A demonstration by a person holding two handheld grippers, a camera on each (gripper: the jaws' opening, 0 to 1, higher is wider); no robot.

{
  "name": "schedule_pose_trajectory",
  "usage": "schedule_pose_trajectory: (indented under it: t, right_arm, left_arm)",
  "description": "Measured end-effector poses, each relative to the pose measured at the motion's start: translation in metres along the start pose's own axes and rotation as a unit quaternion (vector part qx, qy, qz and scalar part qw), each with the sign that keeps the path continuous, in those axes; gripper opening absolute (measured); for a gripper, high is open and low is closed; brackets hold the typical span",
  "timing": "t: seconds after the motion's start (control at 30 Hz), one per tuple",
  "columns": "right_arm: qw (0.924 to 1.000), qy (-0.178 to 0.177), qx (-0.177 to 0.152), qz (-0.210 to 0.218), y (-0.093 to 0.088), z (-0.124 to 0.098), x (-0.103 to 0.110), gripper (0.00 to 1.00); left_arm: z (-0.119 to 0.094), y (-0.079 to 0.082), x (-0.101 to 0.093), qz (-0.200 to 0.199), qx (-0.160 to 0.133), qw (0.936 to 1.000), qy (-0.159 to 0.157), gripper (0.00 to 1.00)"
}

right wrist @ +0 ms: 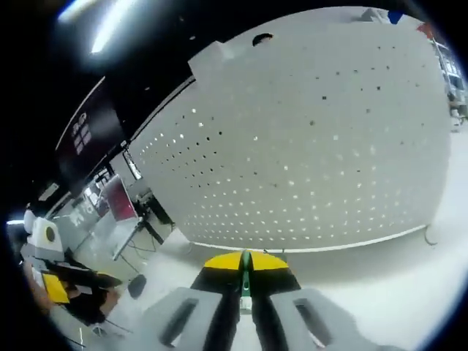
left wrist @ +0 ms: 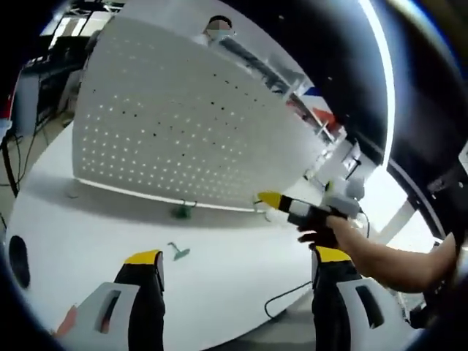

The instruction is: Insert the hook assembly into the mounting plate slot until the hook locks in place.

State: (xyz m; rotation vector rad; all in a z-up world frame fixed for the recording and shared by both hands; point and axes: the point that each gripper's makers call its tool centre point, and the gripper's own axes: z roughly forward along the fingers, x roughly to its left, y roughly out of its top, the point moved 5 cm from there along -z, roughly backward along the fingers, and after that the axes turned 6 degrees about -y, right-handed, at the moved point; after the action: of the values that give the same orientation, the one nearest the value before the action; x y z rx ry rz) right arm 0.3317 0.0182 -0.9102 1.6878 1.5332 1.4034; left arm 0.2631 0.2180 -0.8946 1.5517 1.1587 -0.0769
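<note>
In the left gripper view, the left gripper (left wrist: pixel 238 267) rose from the bottom with its yellow-tipped black fingers (left wrist: pixel 143 257) spread wide apart and holding nothing. Between and beyond them lay a small green plastic hook (left wrist: pixel 178 252) on the smooth white table (left wrist: pixel 88 219), clear of both fingers. A second small green hook piece (left wrist: pixel 183 212) sat farther off, right at the foot of the large upright white perforated mounting plate (left wrist: pixel 183 117), which stood on the table and ran across most of that view. Whether that second piece touched the plate could not be told. To the right, the right gripper (left wrist: pixel 269 199) reached in, held by a person's hand (left wrist: pixel 325 235) on a bare forearm, its yellow tip near the plate's lower edge. A thin dark cable (left wrist: pixel 287 296) curled on the table near the right finger.

In the right gripper view, the right gripper (right wrist: pixel 245 265) had its yellow-tipped fingers (right wrist: pixel 223 262) pressed together on a thin green hook assembly (right wrist: pixel 246 281), seen as a narrow green strip pinched in the seam between them. The perforated plate (right wrist: pixel 314 139) stood close ahead, its bottom edge just beyond the fingertips, with the hook apart from it. At the lower left of this view, the left gripper (right wrist: pixel 55 285) showed as a yellow and black shape, too blurred for detail.
</note>
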Motion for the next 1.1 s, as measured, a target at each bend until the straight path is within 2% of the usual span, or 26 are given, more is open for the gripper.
schedule_pose_trajectory:
  t: [0.1, 0.2, 0.33, 0.47, 0.53, 0.7, 0.83, 1.03, 1.1]
  right_arm:
    - [0.9997, 0.017, -0.014, 0.004, 0.003, -0.016, 0.019, 0.00]
    - [0.9990, 0.036, -0.024, 0.001, 0.002, -0.030, 0.039, 0.00]
    - [0.9971, 0.065, -0.039, 0.009, -0.001, -0.046, 0.066, 0.00]
    - [0.9963, 0.074, -0.043, 0.002, -0.004, -0.057, 0.084, 0.00]
    - [0.9955, 0.083, -0.044, 0.002, -0.007, -0.061, 0.091, 0.00]
    - [0.9944, 0.092, -0.052, 0.000, -0.010, -0.069, 0.101, 0.00]
    - [0.9936, 0.095, -0.059, -0.014, -0.013, -0.074, 0.108, 0.00]
    - [0.9921, 0.100, -0.072, -0.023, -0.013, -0.079, 0.113, 0.00]
    - [0.9916, 0.103, -0.075, -0.021, -0.013, -0.080, 0.115, 0.00]
  left_arm:
    - [0.004, -0.001, -0.002, 0.016, 0.001, 0.9999, 0.002, 0.81]
    - [0.009, -0.006, -0.003, 0.002, -0.002, 1.0000, -0.001, 0.80]
    - [0.013, -0.009, -0.006, 0.005, 0.003, 1.0000, -0.001, 0.77]
    - [0.015, -0.009, -0.010, 0.017, 0.006, 0.9998, -0.004, 0.67]
    - [0.016, -0.008, -0.013, 0.015, 0.006, 0.9998, -0.015, 0.62]
    - [0.019, -0.004, -0.019, 0.029, -0.003, 0.9994, -0.020, 0.60]
    - [0.022, -0.002, -0.027, 0.002, -0.013, 0.9984, -0.054, 0.48]
    - [0.021, 0.001, -0.031, 0.007, -0.015, 0.9978, -0.065, 0.32]
    - [0.021, 0.001, -0.037, -0.003, -0.012, 0.9965, -0.083, 0.24]
